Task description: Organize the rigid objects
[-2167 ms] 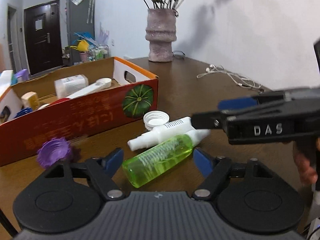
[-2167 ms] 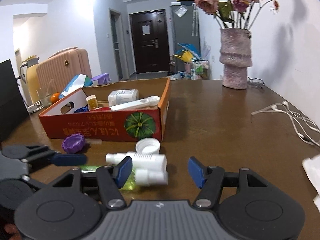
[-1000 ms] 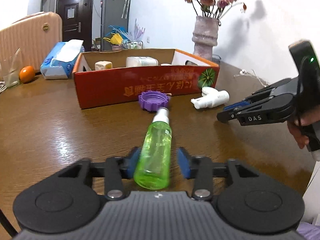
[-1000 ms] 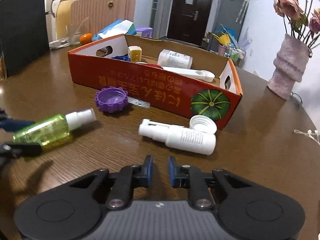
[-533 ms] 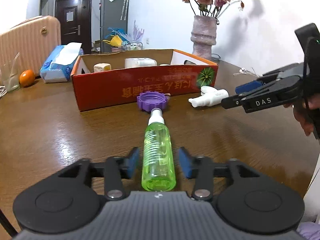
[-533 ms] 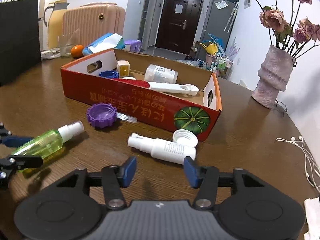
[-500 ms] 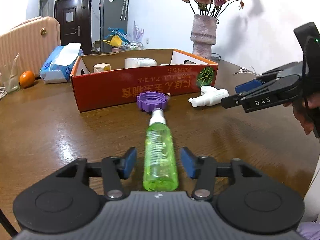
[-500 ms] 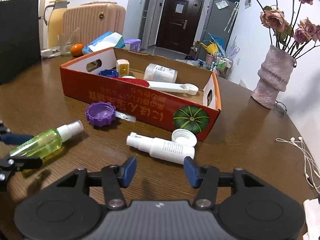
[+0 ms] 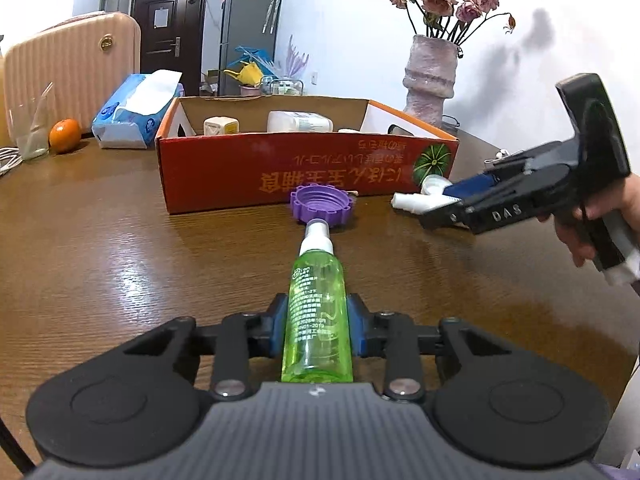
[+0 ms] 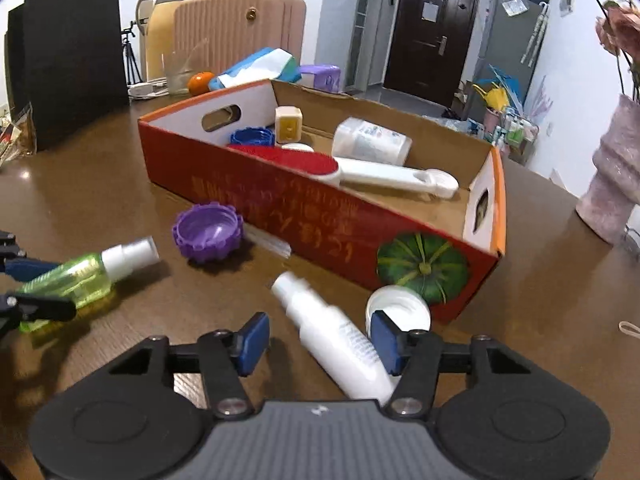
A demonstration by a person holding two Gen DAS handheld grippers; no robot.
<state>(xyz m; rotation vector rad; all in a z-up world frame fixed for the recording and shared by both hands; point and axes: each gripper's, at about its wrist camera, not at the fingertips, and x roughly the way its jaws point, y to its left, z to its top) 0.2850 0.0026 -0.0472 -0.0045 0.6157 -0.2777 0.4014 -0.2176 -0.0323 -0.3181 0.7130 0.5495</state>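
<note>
My left gripper (image 9: 318,330) is shut on the green spray bottle (image 9: 318,320), which points toward the purple cap (image 9: 322,202). The bottle also shows in the right wrist view (image 10: 80,276), low over the table. My right gripper (image 10: 320,342) is open, its jaws on either side of the white spray bottle (image 10: 340,344) lying on the table. In the left wrist view the right gripper (image 9: 460,208) hides most of that bottle (image 9: 412,201). The red cardboard box (image 10: 320,216) holds several items. A white cap (image 10: 398,308) lies by its pumpkin picture.
On the brown wooden table (image 9: 120,240) stand a pink vase (image 9: 430,80), a tissue pack (image 9: 136,110), an orange (image 9: 64,140) and a glass (image 9: 32,128). A pink suitcase (image 10: 240,28) and a black bag (image 10: 68,56) stand behind.
My left gripper has closed on the green bottle. My right gripper has moved forward and down, so the white bottle now lies between its open jaws.
</note>
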